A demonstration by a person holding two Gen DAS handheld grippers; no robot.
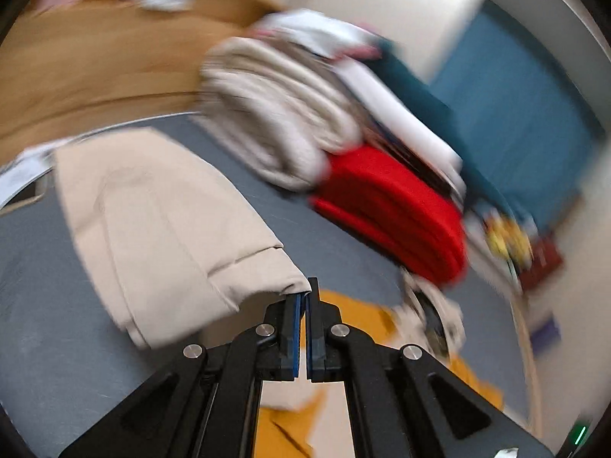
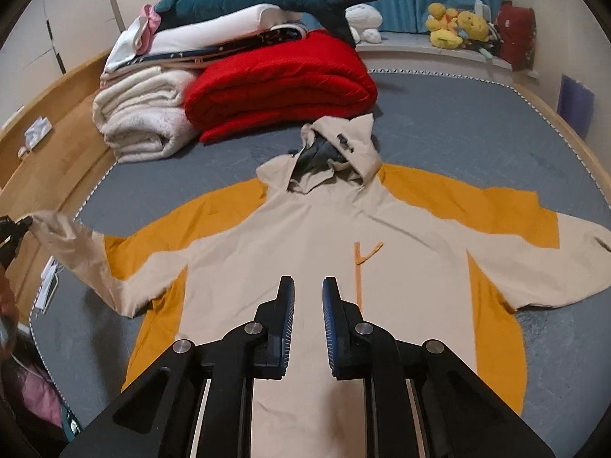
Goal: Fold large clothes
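The left hand-held gripper (image 1: pixel 307 297) is clamping the cuff of the beige sleeve (image 1: pixel 160 221), lifting it off the bed (image 2: pixel 458 129). The hooded jacket (image 2: pixel 305 229) is lying spread flat, hood away, directly under the right hand-held gripper (image 2: pixel 308 294), whose jaws are standing slightly apart, empty. A red quilt (image 2: pixel 282 84) and rolled blankets (image 2: pixel 141 122) are sitting beyond the hood.

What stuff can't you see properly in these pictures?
- Left wrist view: the yellow plush toys are smeared by motion blur.
- Right wrist view: the beige-and-orange hooded jacket has its hem hidden behind the right gripper.
- Right wrist view: the left gripper is cut off by the edge.
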